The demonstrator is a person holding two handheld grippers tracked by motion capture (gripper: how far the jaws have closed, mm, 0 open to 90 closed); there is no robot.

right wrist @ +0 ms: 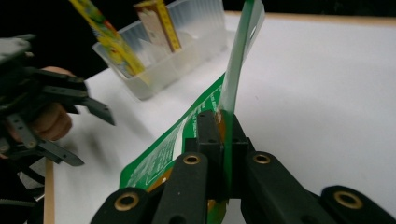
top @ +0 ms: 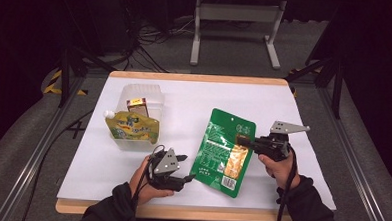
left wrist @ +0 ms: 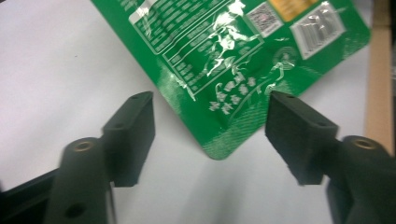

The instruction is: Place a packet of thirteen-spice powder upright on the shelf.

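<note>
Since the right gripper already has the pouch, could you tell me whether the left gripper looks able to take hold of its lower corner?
Probably yes. The left gripper is open, its fingers either side of the green pouch corner with bare white table around it. The right gripper grips another edge.

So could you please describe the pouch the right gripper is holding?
On the white table, right of the clear plastic bin, lies a flat green snack pouch, its edge pinched by the right gripper. Unlike the yellow spouted pouch in the bin, it has a barcode label.
</note>
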